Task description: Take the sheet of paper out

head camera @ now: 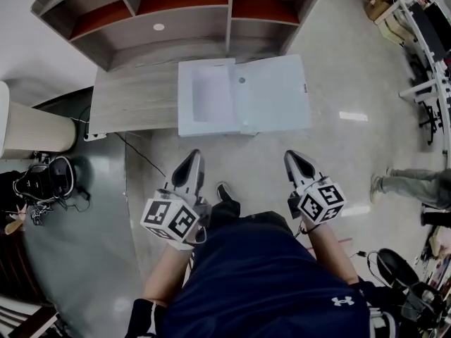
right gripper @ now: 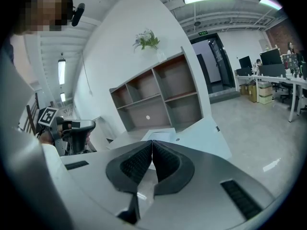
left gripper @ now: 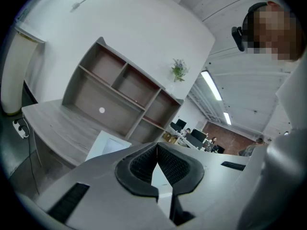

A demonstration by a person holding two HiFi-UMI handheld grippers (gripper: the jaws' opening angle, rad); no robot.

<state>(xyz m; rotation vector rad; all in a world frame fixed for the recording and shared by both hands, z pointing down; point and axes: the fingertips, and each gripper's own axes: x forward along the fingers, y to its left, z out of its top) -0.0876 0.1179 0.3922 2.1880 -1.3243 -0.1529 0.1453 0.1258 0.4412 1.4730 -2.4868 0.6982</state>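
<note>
Left claw (left gripper: 157, 146) is pressed together with nothing between the pads, and my right claw (right gripper: 152, 142) is the same: pads tight and empty. Both hang out in front of me, side by side and well apart from the work.

Ahead of them, on the near edge of the bench (head camera: 134, 101), lies the white folder (head camera: 275, 94), opened flat. Its right half reaches past the bare wood I can see, and I can't tell how much of it is supported. The sheet of paper (head camera: 211, 96) sits in the left half, a pale rectangle lying flat inside the cover. Whether a pocket or a clip holds it, I can't make out from here. Behind the folder stands the shelf unit (head camera: 183, 30).

That sheet should be light, thin and limp. It will likely cling flat to the cover and crease if pinched hard. I'd open a claw and go for a free edge or corner on the near side. I'd use a shallow, gentle pinch and slide it out level. The folder looks light enough to skid, so my other claw may need to pin the cover.
</note>
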